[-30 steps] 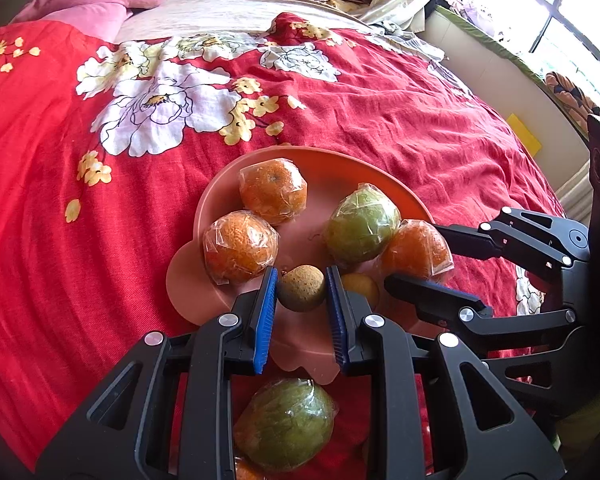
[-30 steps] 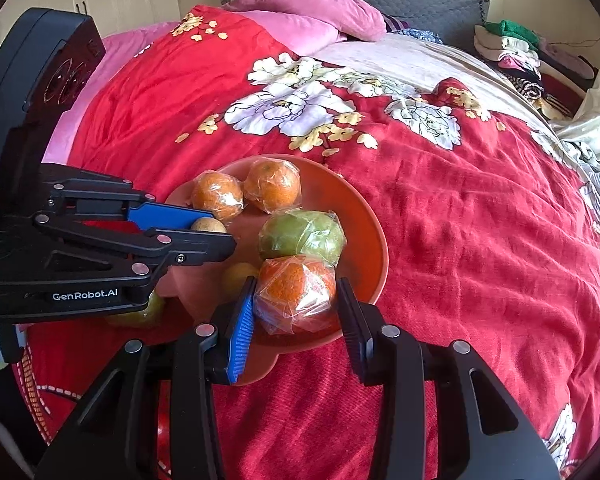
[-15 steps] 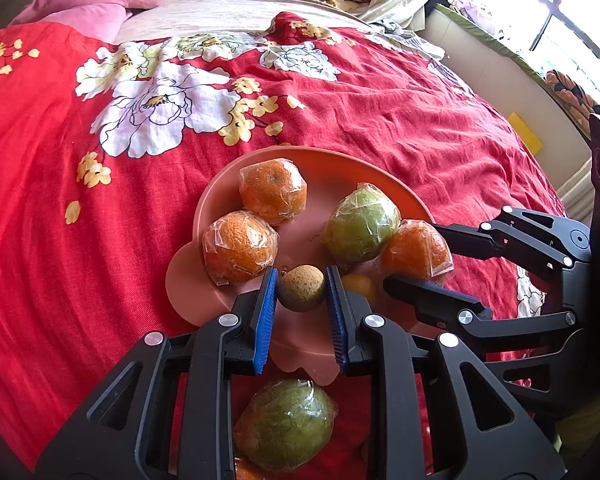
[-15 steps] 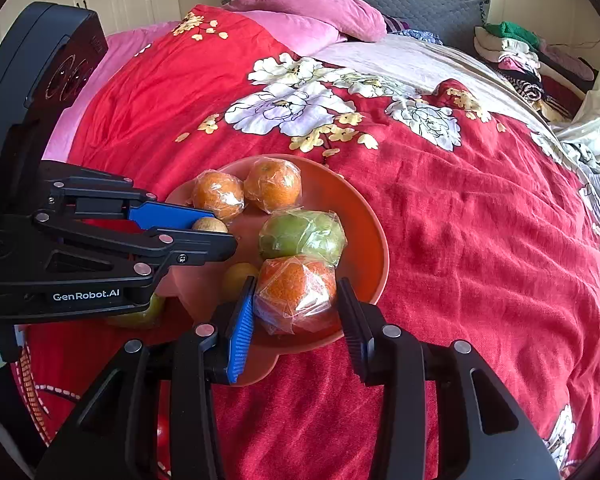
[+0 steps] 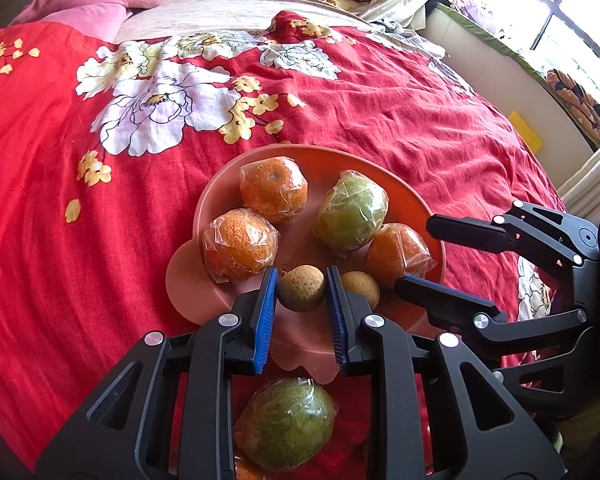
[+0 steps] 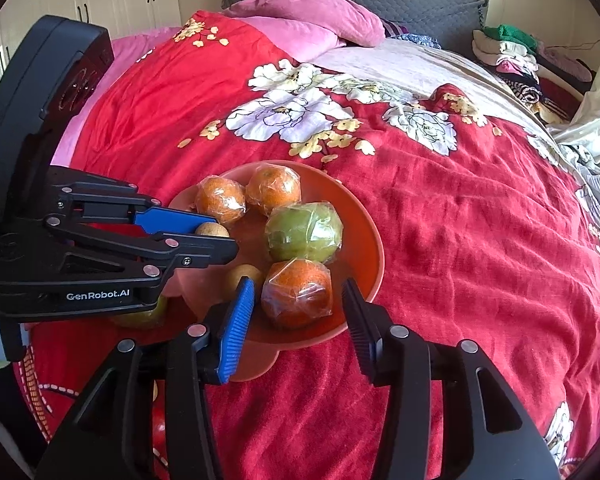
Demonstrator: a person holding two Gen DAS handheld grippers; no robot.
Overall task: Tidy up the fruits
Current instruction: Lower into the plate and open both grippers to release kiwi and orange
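An orange plate (image 5: 404, 196) (image 6: 364, 240) sits on the red floral bedspread. It holds three wrapped oranges, a wrapped green fruit (image 5: 352, 212) (image 6: 304, 232) and two small brown fruits. My left gripper (image 5: 302, 290) (image 6: 216, 236) is shut on one small brown fruit (image 5: 302, 288) over the plate's near edge. My right gripper (image 6: 298, 300) (image 5: 428, 252) is open, its jaws either side of a wrapped orange (image 6: 296, 294) (image 5: 396, 254) without touching it. The other small brown fruit (image 5: 360, 286) lies between the grippers.
A second wrapped green fruit (image 5: 286, 424) lies on the bedspread below my left gripper, off the plate. Pink pillows (image 6: 300, 28) and piled clothes (image 6: 512, 52) lie at the head of the bed. A window wall (image 5: 500, 60) runs along the right.
My right gripper's jaws have opened off the wrapped orange, which now rests on the plate. My left gripper has stayed put, shut on the small brown fruit.
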